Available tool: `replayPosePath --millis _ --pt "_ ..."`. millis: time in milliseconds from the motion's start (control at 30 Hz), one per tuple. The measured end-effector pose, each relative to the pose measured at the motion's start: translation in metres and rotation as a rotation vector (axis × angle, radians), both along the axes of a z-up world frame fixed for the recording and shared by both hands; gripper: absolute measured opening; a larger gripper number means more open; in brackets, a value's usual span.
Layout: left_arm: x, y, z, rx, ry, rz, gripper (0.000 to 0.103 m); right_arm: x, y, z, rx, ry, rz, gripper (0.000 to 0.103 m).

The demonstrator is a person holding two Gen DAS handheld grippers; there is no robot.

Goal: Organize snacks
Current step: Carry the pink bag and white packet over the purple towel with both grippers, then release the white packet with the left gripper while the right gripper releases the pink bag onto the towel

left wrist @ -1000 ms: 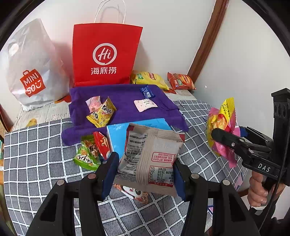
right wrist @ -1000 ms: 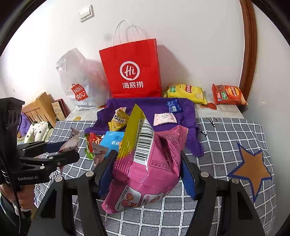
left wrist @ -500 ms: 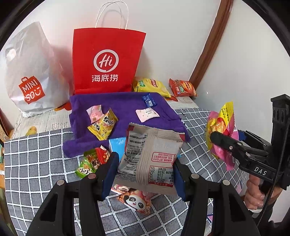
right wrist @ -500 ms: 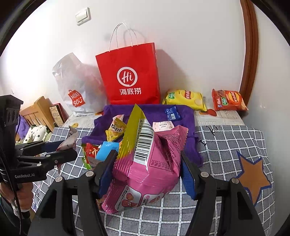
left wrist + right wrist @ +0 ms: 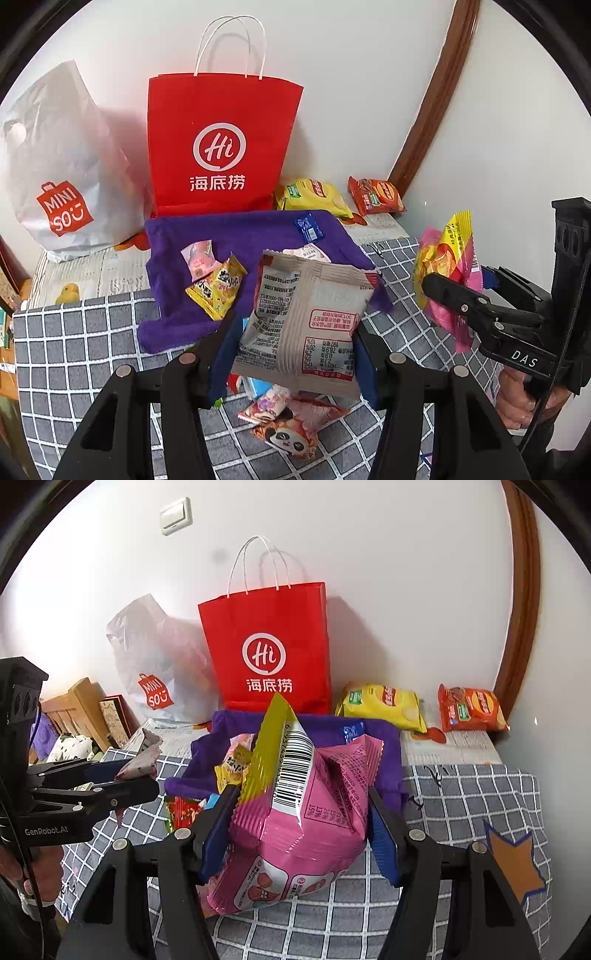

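My left gripper (image 5: 291, 343) is shut on a grey snack packet (image 5: 303, 317) and holds it above the checked cloth. My right gripper (image 5: 299, 827) is shut on a pink and yellow snack bag (image 5: 303, 812), also held up; it shows at the right of the left wrist view (image 5: 448, 273). Behind them a purple towel (image 5: 258, 229) carries a yellow packet (image 5: 218, 288), a pink packet (image 5: 197, 258) and a blue packet (image 5: 307, 228). A red paper bag (image 5: 218, 144) stands open against the wall. Below my left gripper lie a panda packet (image 5: 288, 437) and other small snacks.
A white MINISO plastic bag (image 5: 55, 166) stands left of the red bag. A yellow chip bag (image 5: 314, 194) and an orange chip bag (image 5: 375, 195) lie by the wall at the right. The checked cloth (image 5: 461, 794) has an orange star patch (image 5: 513, 864). Wooden furniture (image 5: 79, 705) stands at the left.
Both grippers have risen and drawn back with their packets still held. The snacks on the cloth now sit lower in view, and the panda packet has come into sight.
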State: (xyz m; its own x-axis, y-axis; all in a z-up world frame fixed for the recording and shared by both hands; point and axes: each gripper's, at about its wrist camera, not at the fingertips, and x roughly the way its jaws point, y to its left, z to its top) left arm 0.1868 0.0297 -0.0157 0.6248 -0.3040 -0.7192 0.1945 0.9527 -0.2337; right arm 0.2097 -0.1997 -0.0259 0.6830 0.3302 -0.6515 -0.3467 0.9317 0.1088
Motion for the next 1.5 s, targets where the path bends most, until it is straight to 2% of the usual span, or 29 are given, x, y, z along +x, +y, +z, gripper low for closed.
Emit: replayPosePath --millis 533,833,1000,1133,1367,1500 --pt "0.046 0.013 0.004 0.044 -0.024 0.043 0.054 0.048 0.015 -0.003 -0.007 0.008 -0.006 0.065" --pt "0.077 0.016 -0.002 0.037 -0.024 0.051 0.054 0.082 0.028 -0.007 -0.005 0.013 -0.002 0.065" --pt "0.094 0.016 -0.012 0.058 -0.019 0.072 0.054 0.102 0.036 -0.015 -0.01 0.02 0.009 0.065" --pt "0.107 0.018 -0.022 0.049 0.001 0.07 0.054 0.118 0.038 -0.02 0.005 0.042 0.034 0.065" --pt "0.128 0.023 -0.031 0.011 0.007 0.075 0.054 0.15 0.047 -0.029 -0.053 0.048 0.015 0.065" --pt "0.133 0.025 -0.04 0.02 0.015 0.088 0.054 0.164 0.049 -0.04 -0.033 0.074 0.012 0.065"
